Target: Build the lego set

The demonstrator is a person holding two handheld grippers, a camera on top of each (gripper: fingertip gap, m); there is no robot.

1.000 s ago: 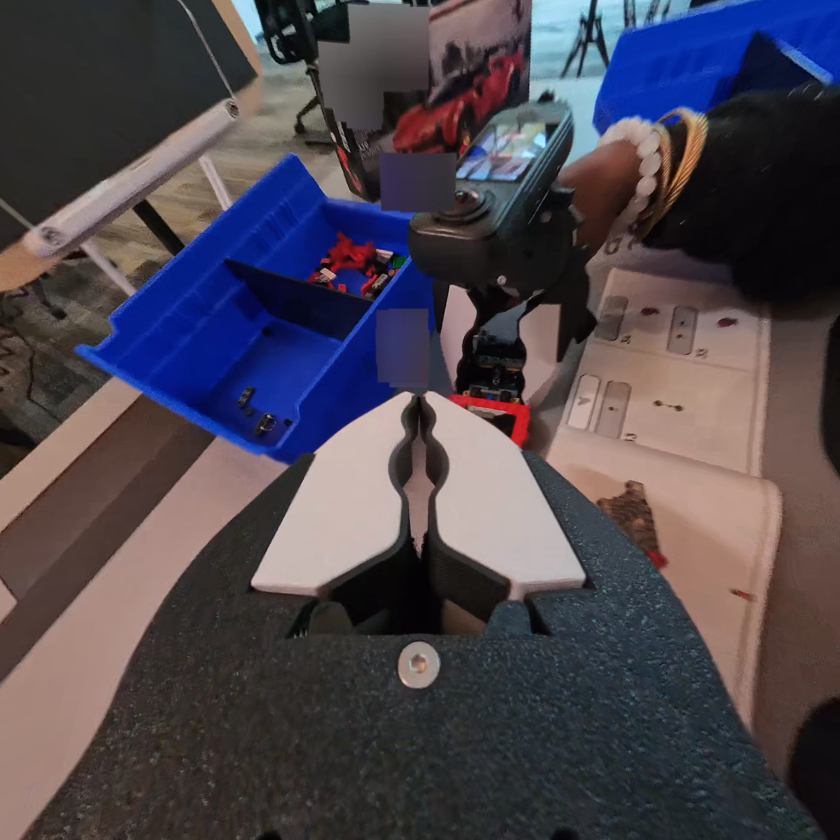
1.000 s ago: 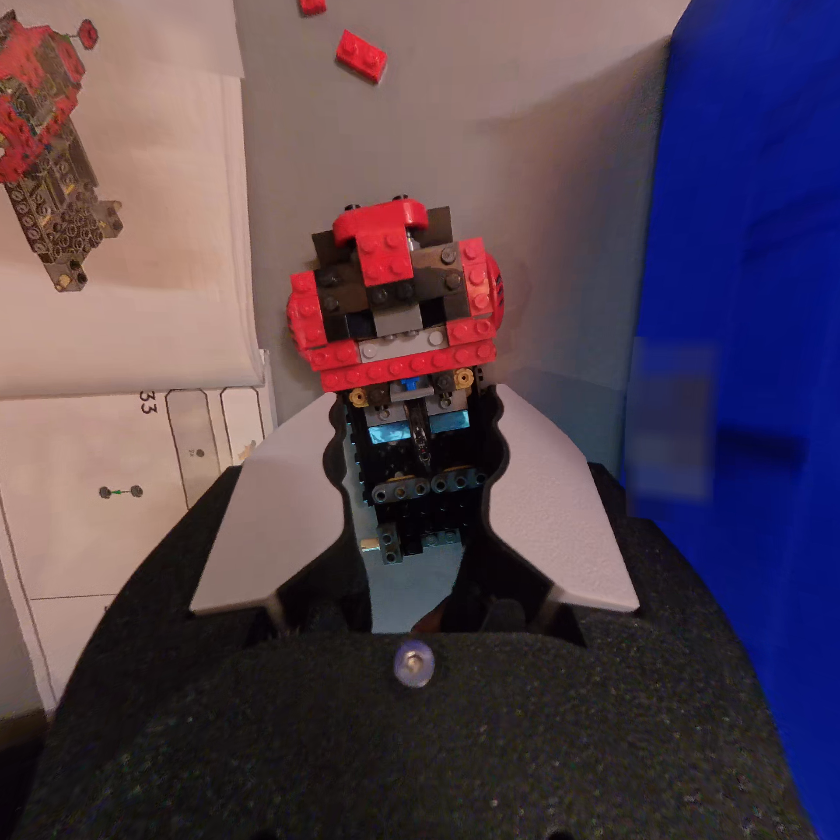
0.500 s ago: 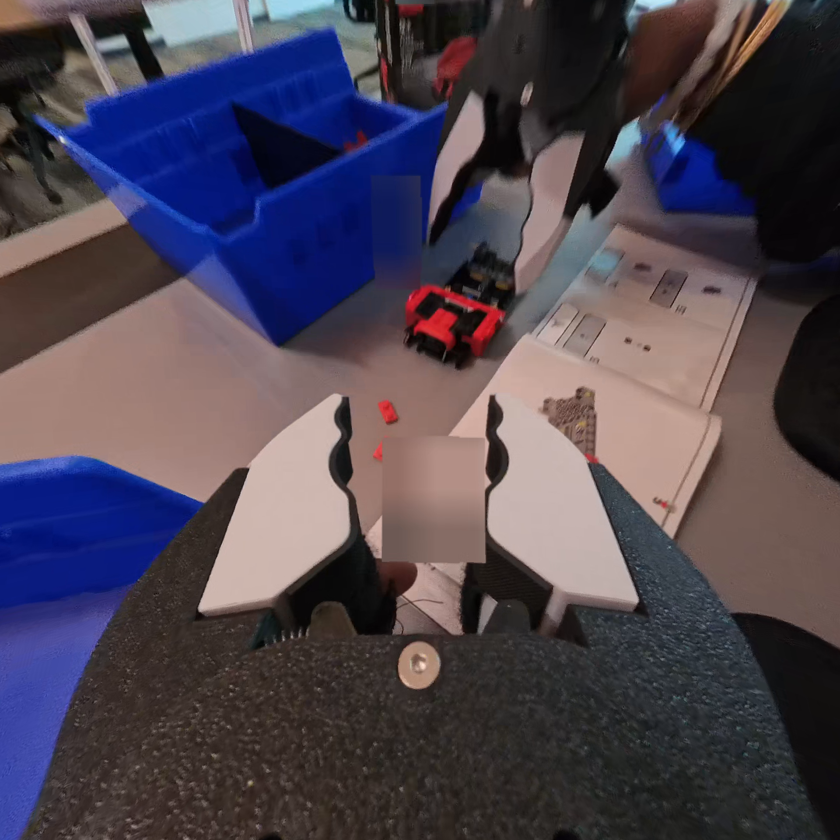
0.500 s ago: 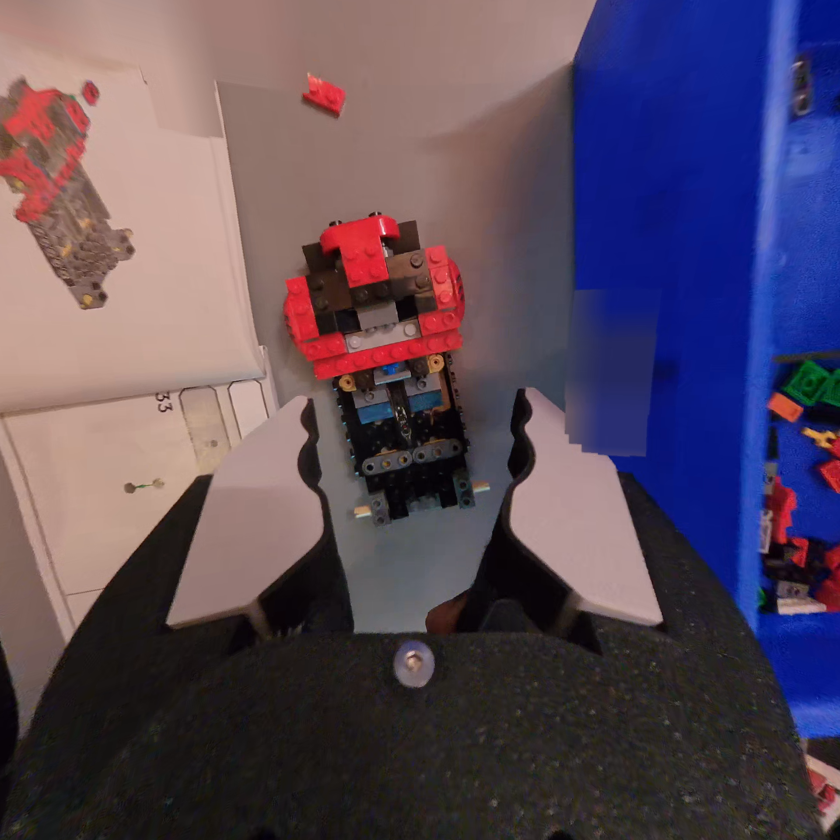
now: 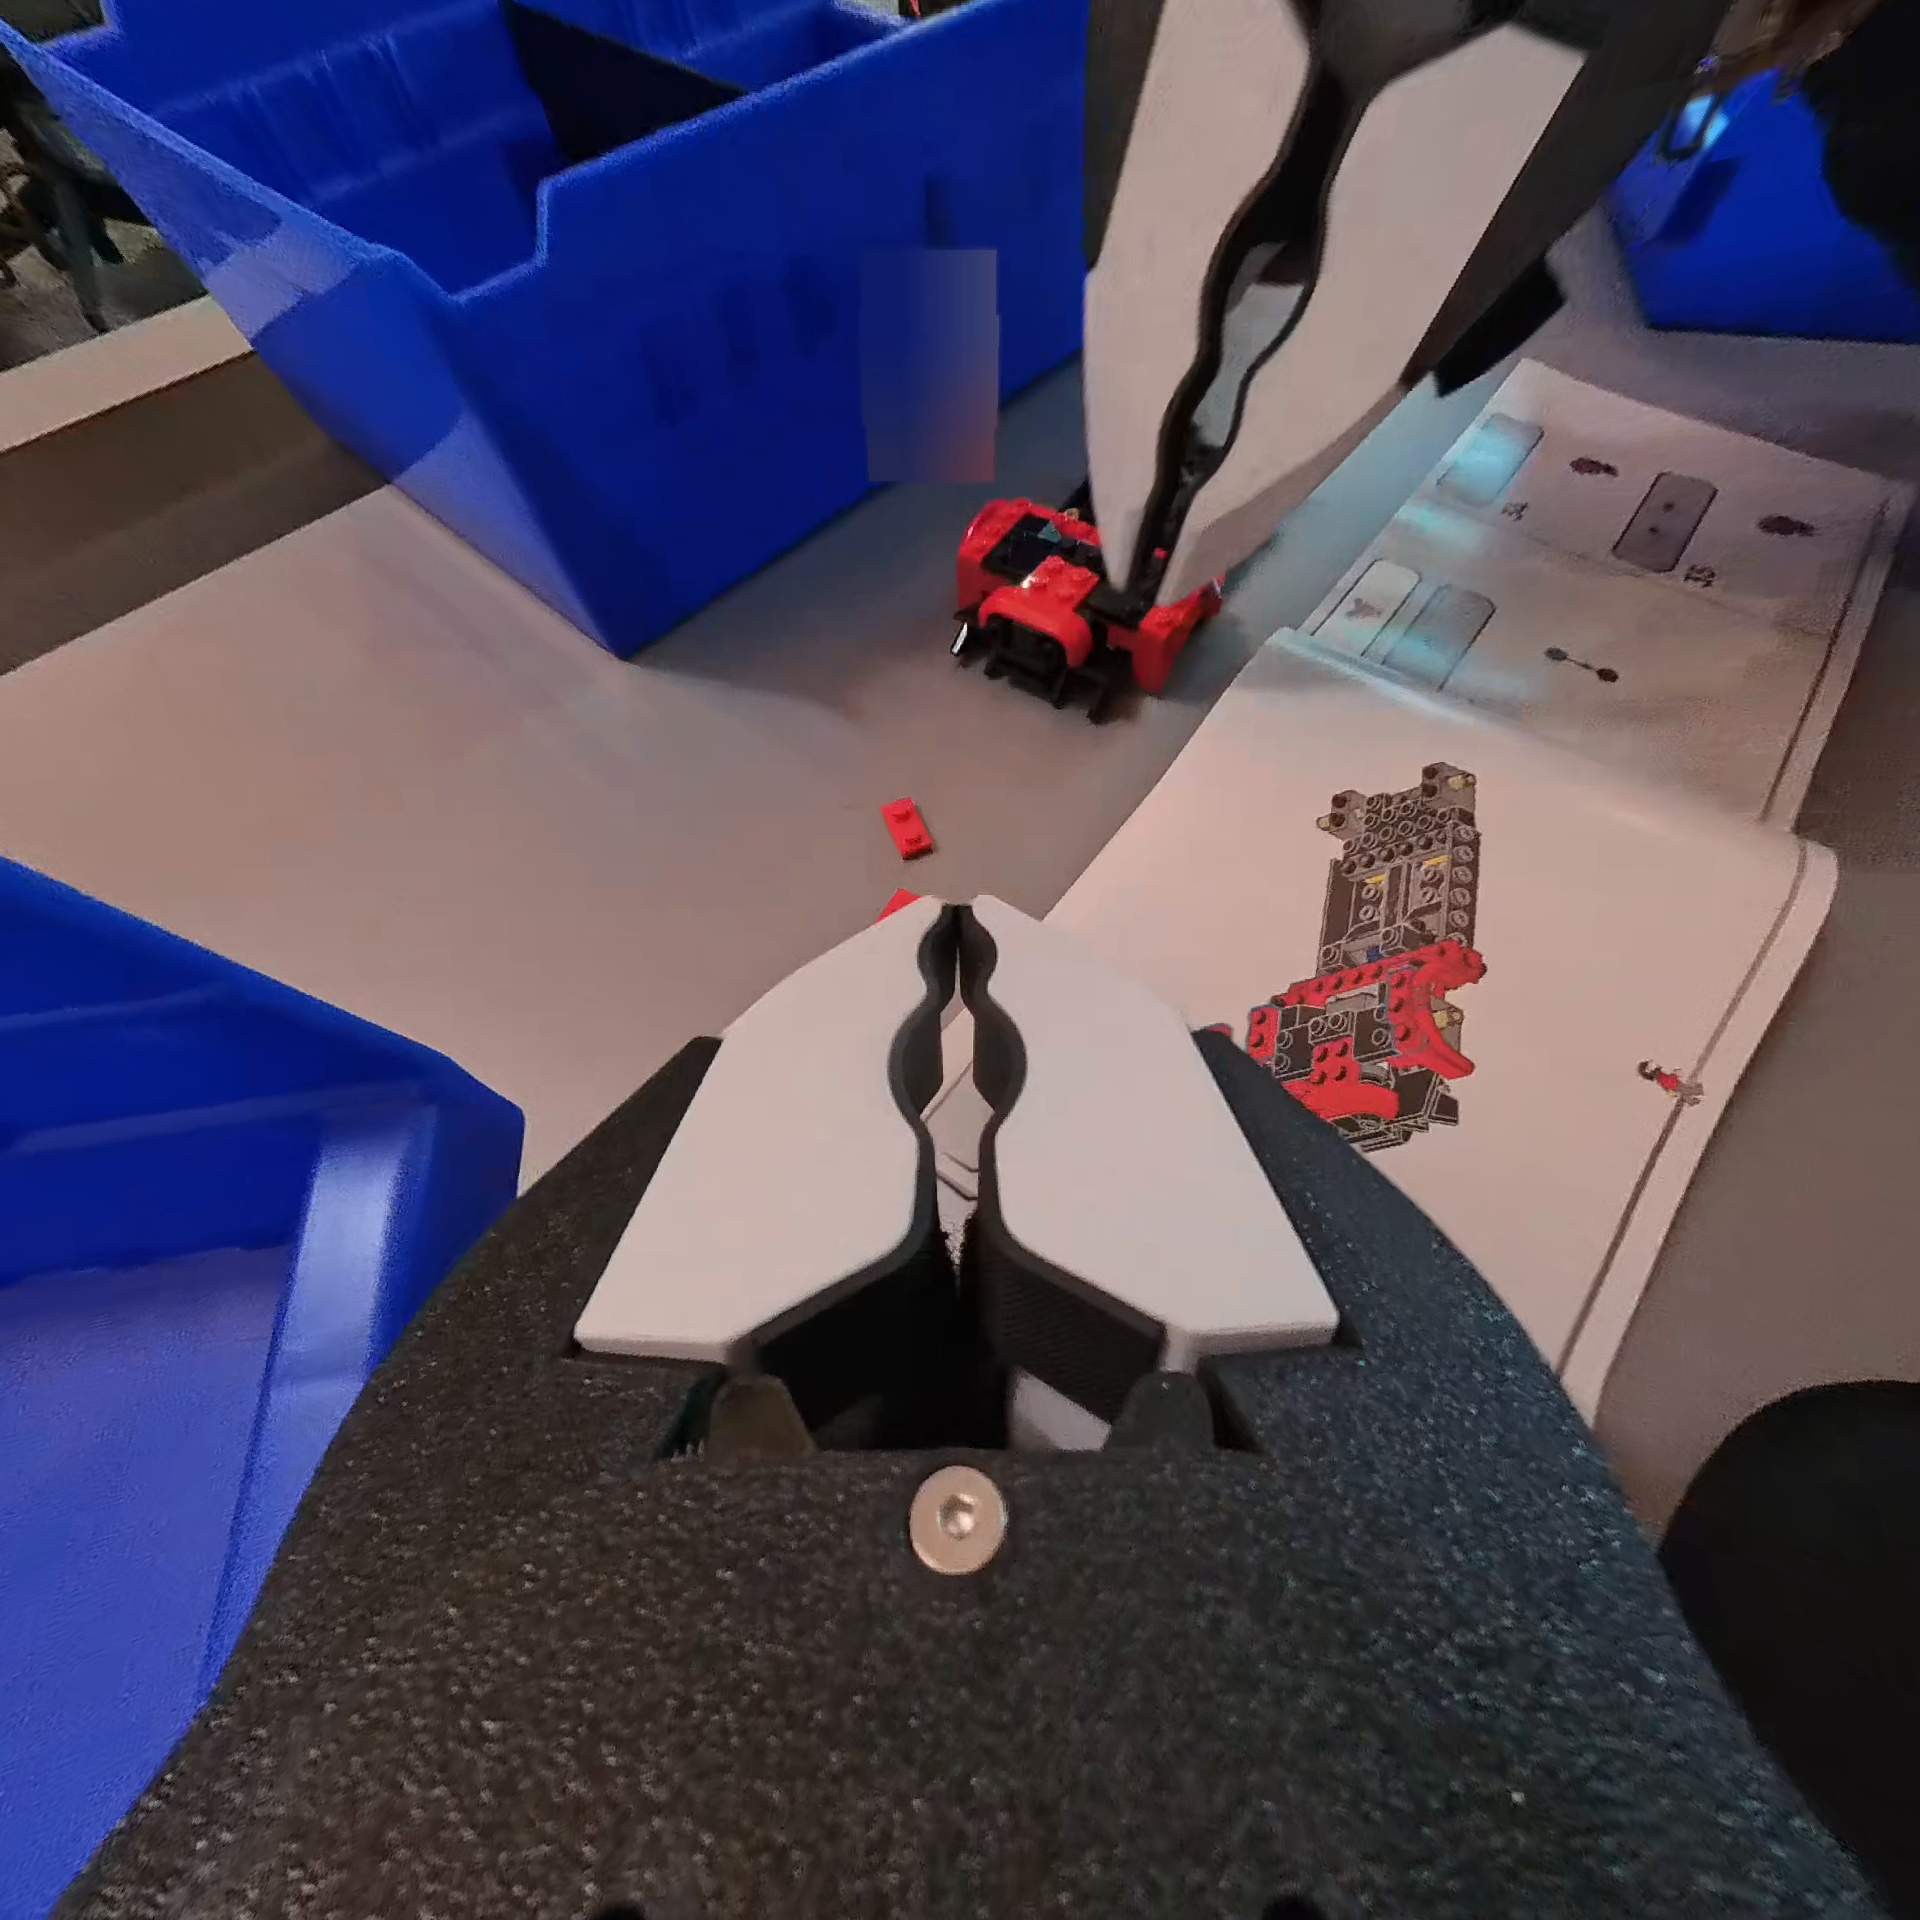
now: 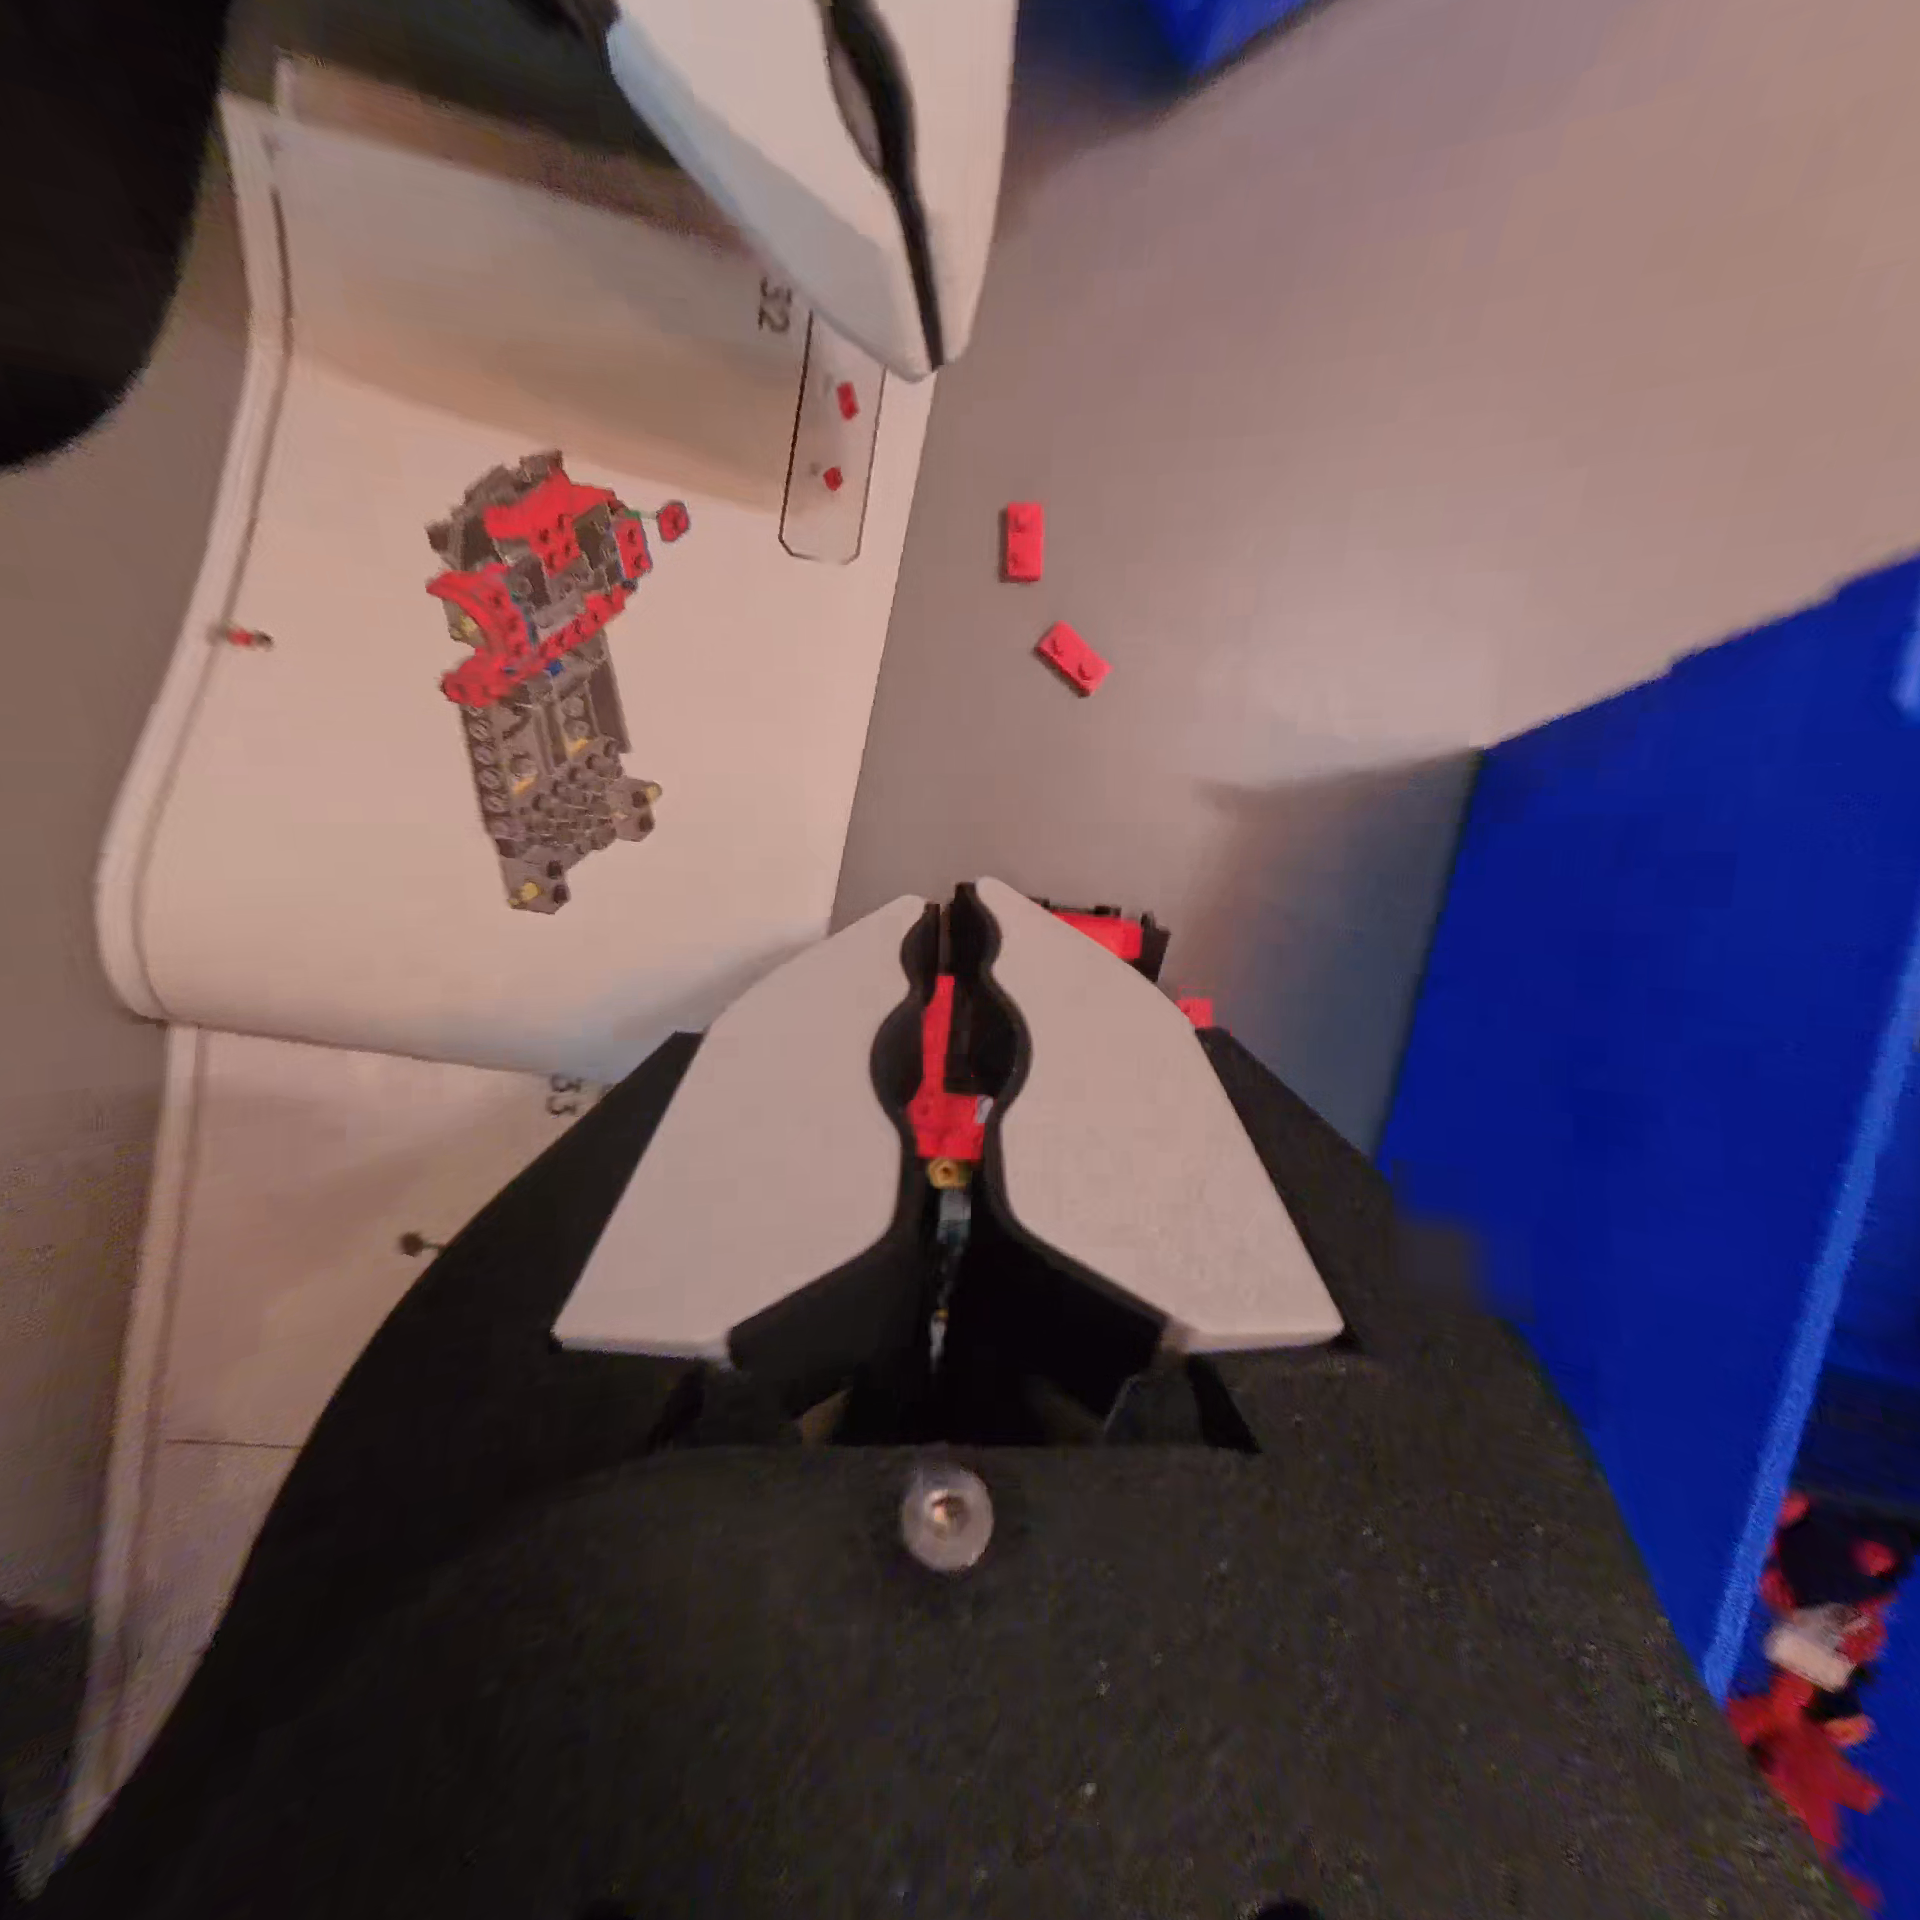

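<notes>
The partly built red and black lego car stands on the grey table beside a blue bin. My right gripper is shut, and in the left wrist view its closed tips rest on the car's top. In its own view the car shows only under and beside the fingers. My left gripper is shut with nothing between its pads, and hovers over the table near two loose red plates. The right wrist view shows it too, with both plates.
The open instruction booklet lies right of the car and also shows in the right wrist view. A blue bin stands behind the car, another is at near left. The bin in the right wrist view holds loose bricks. One gripper's finger ends stand about 9 cm off the other's.
My right gripper opened off the car's sides, rose, then shut and came down on the car's top. My left gripper pulled back, opened, then shut on nothing.
</notes>
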